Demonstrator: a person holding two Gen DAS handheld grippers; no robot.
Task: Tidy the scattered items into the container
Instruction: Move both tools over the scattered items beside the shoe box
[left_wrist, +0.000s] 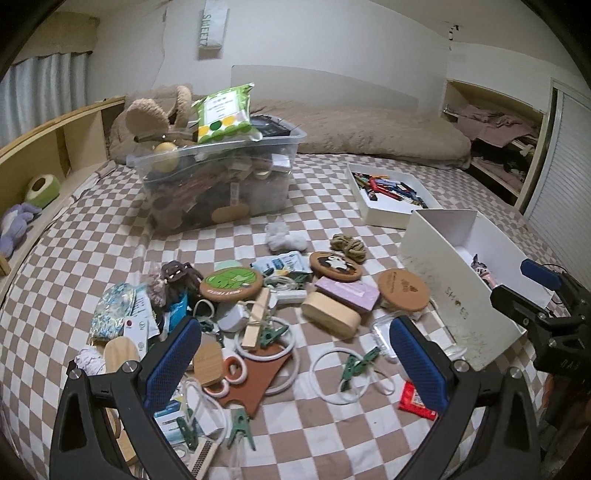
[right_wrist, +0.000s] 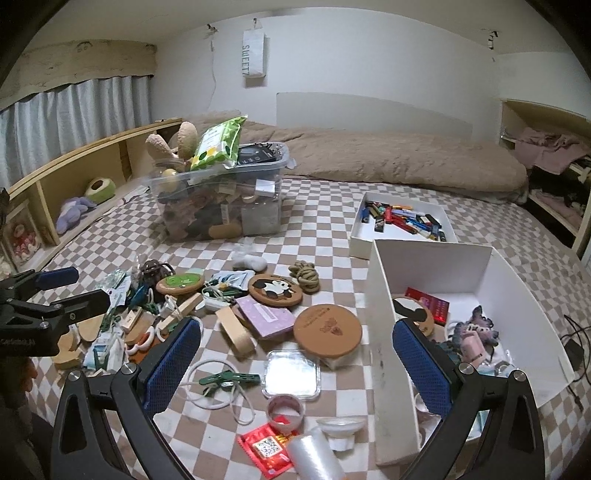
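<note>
Many small items lie scattered on the checkered bedspread: a green-print cork coaster (left_wrist: 231, 281), a panda coaster (right_wrist: 275, 290), a plain cork lid (right_wrist: 327, 330), a purple box (right_wrist: 266, 316), a wooden block (left_wrist: 331, 310), green clips (right_wrist: 227, 378), white rings (left_wrist: 341, 376), a red packet (right_wrist: 269, 448). A white shoe box (right_wrist: 384, 332) at the right holds a few items. My left gripper (left_wrist: 295, 363) is open and empty above the pile. My right gripper (right_wrist: 297, 363) is open and empty, between the pile and the shoe box's left wall.
A full clear plastic bin (left_wrist: 218, 184) stands at the back. A white tray of lighters (right_wrist: 400, 223) sits behind the shoe box. A brown blanket (right_wrist: 388, 158) lies along the wall. A wooden shelf (right_wrist: 74, 184) runs along the left.
</note>
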